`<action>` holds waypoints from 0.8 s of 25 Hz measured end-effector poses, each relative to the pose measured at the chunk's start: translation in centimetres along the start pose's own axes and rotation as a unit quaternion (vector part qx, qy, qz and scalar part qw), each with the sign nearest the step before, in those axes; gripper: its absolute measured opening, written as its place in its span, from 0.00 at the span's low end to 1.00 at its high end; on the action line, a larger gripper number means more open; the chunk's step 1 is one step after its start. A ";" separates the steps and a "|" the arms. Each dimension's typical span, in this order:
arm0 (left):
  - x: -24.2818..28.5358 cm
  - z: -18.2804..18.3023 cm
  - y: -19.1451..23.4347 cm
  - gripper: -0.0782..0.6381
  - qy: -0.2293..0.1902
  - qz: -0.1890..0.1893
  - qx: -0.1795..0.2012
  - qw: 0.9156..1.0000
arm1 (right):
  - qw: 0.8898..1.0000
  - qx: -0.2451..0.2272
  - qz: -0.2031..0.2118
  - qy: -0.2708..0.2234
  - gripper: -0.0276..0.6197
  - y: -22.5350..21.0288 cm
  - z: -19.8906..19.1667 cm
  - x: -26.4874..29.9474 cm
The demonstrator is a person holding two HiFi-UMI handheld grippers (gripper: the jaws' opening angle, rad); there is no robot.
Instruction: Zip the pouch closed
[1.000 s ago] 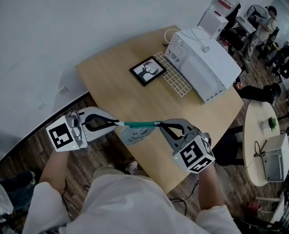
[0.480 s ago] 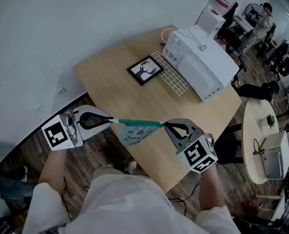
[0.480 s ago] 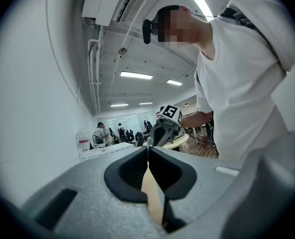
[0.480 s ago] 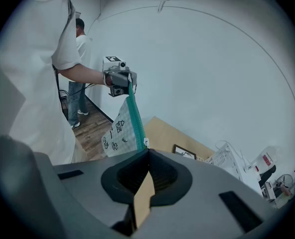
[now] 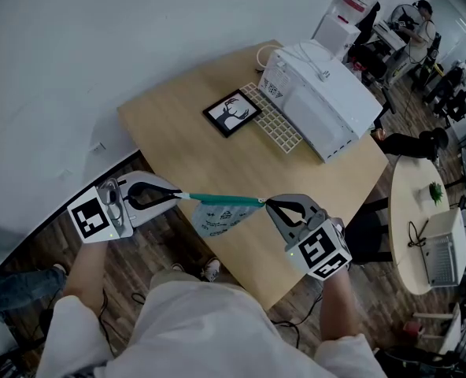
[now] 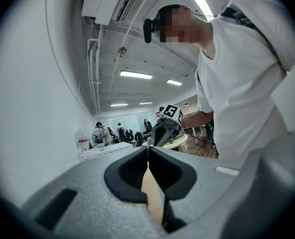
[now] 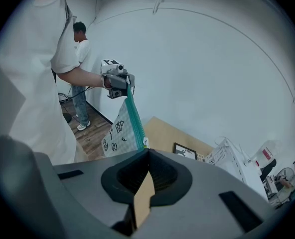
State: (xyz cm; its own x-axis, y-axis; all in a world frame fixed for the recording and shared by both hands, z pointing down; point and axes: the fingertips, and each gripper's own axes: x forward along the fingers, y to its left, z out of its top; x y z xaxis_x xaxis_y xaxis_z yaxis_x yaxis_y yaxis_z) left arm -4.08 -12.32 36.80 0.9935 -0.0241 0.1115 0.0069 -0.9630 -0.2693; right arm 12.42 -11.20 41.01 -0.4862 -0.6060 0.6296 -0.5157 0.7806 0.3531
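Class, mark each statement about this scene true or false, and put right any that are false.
1. The pouch is stretched in the air between the left claw and the right claw. True.
2. The left claw is open and empty. False: it is shut on one end of the pouch.
3. A framed deer picture lies on the wooden table. True.
4. The right claw rests on the table. False: it is held in the air, shut on the pouch's other end.
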 end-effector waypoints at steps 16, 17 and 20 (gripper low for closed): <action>2.4 -0.9 -0.3 0.14 0.000 0.048 -0.052 0.997 | 0.995 0.095 -0.025 -0.012 0.06 1.2 -3.0 -0.3; 2.6 -0.8 -0.2 0.14 -0.004 0.052 -0.053 0.997 | 0.994 0.100 -0.029 -0.014 0.06 1.2 -3.1 -0.3; 2.8 -0.4 0.0 0.14 -0.016 0.065 -0.059 0.996 | 0.992 0.117 -0.042 -0.021 0.06 1.1 -3.2 0.0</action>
State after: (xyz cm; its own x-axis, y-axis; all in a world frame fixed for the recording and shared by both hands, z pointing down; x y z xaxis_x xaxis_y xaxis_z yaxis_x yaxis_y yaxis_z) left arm -1.33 -12.50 37.45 0.9882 -0.1440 0.0519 -0.1337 -0.9771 -0.1654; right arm 14.13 -9.84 43.59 -0.4608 -0.6778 0.5729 -0.7028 0.6729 0.2308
